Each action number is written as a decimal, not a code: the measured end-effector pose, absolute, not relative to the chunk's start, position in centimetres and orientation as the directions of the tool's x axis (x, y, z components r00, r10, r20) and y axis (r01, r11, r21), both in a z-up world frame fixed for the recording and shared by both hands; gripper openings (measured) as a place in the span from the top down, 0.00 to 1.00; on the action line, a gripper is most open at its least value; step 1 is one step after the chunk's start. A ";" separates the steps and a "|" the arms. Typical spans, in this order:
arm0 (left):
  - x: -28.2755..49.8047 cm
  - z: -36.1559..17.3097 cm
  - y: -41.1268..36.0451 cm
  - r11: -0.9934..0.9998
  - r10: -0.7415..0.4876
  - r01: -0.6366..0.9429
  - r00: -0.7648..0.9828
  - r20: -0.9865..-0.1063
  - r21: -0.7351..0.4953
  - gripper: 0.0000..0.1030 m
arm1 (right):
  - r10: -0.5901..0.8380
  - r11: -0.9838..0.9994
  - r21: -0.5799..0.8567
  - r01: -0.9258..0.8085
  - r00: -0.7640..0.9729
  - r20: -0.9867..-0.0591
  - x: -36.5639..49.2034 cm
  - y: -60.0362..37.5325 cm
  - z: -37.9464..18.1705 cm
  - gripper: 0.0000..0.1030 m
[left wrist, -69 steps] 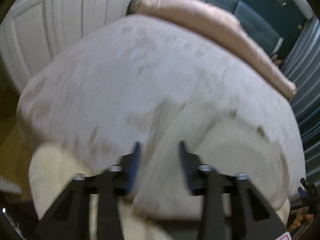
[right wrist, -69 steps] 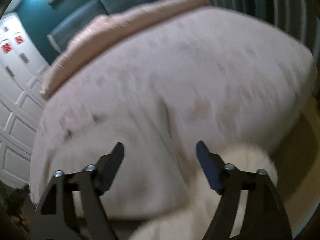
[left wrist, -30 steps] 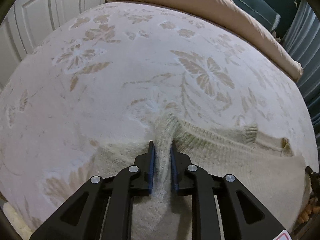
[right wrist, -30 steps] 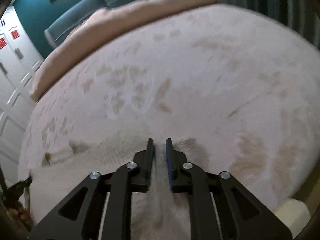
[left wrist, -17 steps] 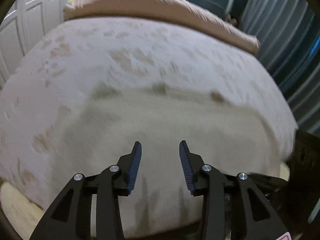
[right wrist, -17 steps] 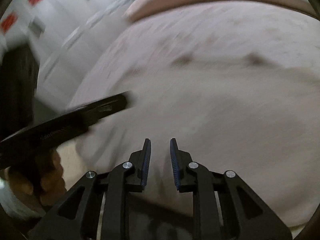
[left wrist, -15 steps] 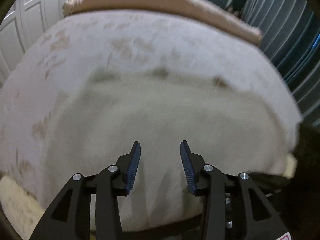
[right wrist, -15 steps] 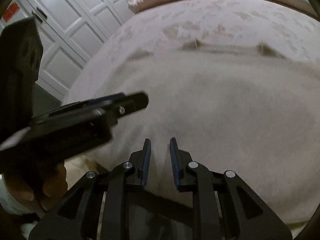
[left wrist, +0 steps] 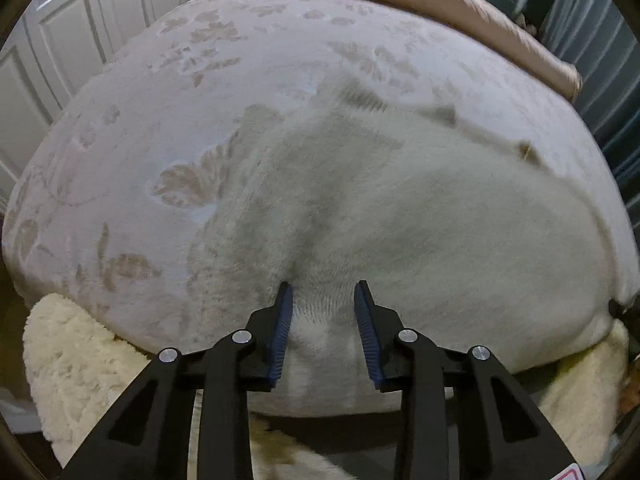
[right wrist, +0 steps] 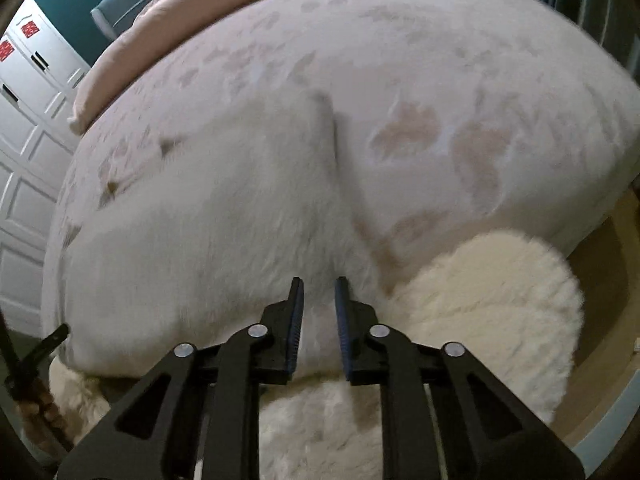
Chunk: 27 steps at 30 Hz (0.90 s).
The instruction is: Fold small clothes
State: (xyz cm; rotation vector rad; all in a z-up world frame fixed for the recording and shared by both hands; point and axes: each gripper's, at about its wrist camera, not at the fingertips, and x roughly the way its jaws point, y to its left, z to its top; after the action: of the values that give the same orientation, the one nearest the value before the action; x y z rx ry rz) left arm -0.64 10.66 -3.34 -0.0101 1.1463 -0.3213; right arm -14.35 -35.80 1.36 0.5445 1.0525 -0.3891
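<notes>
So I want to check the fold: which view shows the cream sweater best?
The left wrist view: the cream sweater spreads across the bed with its ribbed far edge visible. The right wrist view shows only its blurred right side and edge.

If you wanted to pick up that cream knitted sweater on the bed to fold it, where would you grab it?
Probably at the near hem of the sweater, coming from the foot of the bed. That edge lies closest, at the mattress edge, with knit bunched between the left gripper as its jaws close. The right gripper, jaws opening, sits at the sweater's right edge.
</notes>
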 end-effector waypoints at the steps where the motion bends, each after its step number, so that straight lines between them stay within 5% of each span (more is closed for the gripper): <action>1: -0.2 -2.8 10.4 0.955 -0.264 0.237 0.391 -0.882 -0.180 0.63 | -0.051 0.805 0.238 0.543 0.465 -0.884 -13.8 -36.0 1.9 0.74; 3: 1.4 -1.5 9.4 0.955 -0.274 0.231 0.435 -0.858 -0.188 0.51 | -0.073 0.809 0.256 0.529 0.522 -0.850 -12.0 -35.9 3.1 0.52; 6: 4.7 -0.9 7.6 0.954 -0.286 0.219 0.455 -0.843 -0.205 0.46 | -0.109 0.834 0.242 0.495 0.578 -0.809 -8.6 -35.8 3.7 0.40; 13: 11.3 -4.8 4.3 0.967 -0.251 0.148 0.388 -0.887 -0.209 0.40 | -0.125 0.842 0.200 0.500 0.542 -0.831 -1.8 -36.5 0.6 0.32; 14: 11.6 -5.2 4.1 0.967 -0.252 0.137 0.389 -0.886 -0.215 0.43 | -0.108 0.838 0.216 0.502 0.540 -0.834 -1.4 -36.5 0.1 0.38; 16: 11.9 -5.0 4.1 0.971 -0.241 0.116 0.409 -0.880 -0.211 0.73 | -0.065 0.846 0.250 0.471 0.557 -0.828 -1.0 -36.0 0.3 0.72; 17: 12.0 -4.7 4.1 0.965 -0.260 0.131 0.417 -0.871 -0.225 0.97 | -0.055 0.854 0.258 0.451 0.572 -0.819 -1.0 -35.8 0.7 0.92; 22: 13.4 -3.3 4.6 0.969 -0.243 0.140 0.444 -0.862 -0.202 0.97 | -0.107 0.837 0.316 0.447 0.700 -0.706 -2.2 -37.4 4.5 0.93; 26: 14.4 -6.9 4.3 0.979 -0.191 0.140 0.392 -0.900 -0.147 0.96 | -0.191 0.789 0.151 0.595 0.472 -0.861 -1.0 -41.6 -2.3 1.00; 27: 14.3 -7.2 4.3 0.980 -0.184 0.142 0.408 -0.894 -0.137 0.95 | -0.135 0.765 0.208 0.609 0.469 -0.873 -1.5 -42.6 -3.8 1.00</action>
State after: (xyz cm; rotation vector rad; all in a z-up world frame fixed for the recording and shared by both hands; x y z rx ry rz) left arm 14.34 4.28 -7.22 -0.0414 1.1319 -0.2059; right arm -1.53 -42.64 -3.81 0.5456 0.9859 -0.4846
